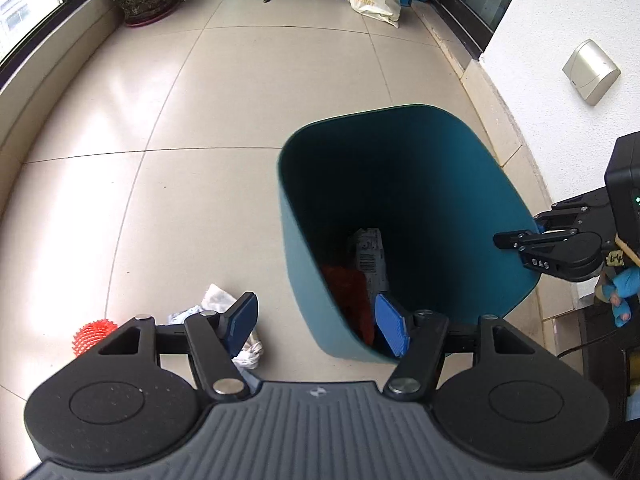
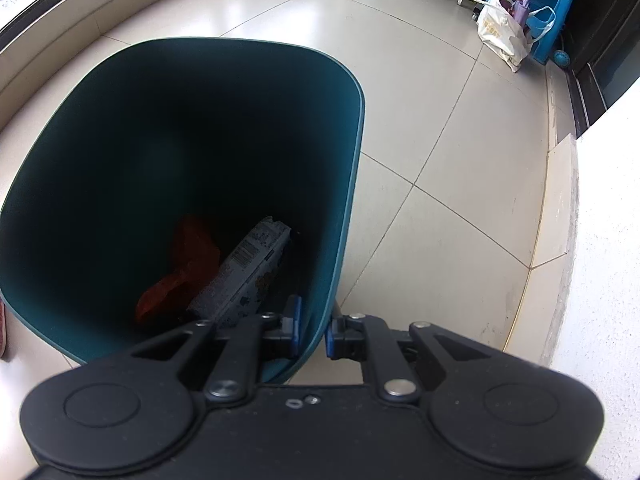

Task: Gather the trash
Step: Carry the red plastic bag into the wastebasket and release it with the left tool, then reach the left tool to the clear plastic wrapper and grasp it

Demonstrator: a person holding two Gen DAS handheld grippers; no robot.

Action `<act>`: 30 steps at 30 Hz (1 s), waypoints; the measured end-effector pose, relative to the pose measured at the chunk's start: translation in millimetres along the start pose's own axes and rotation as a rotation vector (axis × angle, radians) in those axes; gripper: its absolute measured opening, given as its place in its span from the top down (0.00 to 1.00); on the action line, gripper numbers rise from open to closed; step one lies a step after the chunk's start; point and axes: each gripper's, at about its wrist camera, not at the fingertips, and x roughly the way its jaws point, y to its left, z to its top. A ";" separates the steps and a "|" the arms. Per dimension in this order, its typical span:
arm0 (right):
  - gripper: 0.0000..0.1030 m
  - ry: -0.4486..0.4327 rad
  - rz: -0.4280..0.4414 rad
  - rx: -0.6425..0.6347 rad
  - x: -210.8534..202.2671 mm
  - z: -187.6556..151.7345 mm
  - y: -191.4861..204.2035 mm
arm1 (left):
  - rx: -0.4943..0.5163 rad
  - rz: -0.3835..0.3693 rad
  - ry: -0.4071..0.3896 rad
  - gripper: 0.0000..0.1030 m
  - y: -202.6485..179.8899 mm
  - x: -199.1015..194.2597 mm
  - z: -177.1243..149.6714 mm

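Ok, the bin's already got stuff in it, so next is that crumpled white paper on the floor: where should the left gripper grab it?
Probably from above, across the raised crumpled ridge of the white paper. It lies low and loose on the tile, left of the teal bin, offering no edge from the side. The left gripper is open and empty.

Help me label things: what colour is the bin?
Dark teal bin; the right wrist view shows it best.

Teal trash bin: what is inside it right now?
Inside the teal trash bin lie a crumpled orange wrapper and a printed carton with a barcode. The bin's floor beneath them is dark and hidden.
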 end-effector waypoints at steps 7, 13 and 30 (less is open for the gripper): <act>0.90 0.027 -0.015 0.012 9.2 4.1 1.2 | -0.064 0.045 0.056 0.29 52.7 7.6 -28.9; 0.91 0.050 -0.023 0.020 11.5 14.5 -0.6 | -0.103 0.071 0.152 0.29 81.7 57.4 -63.4; 0.89 0.006 -0.034 0.040 19.3 35.0 -8.7 | -0.396 0.088 0.455 0.29 106.5 225.5 -129.3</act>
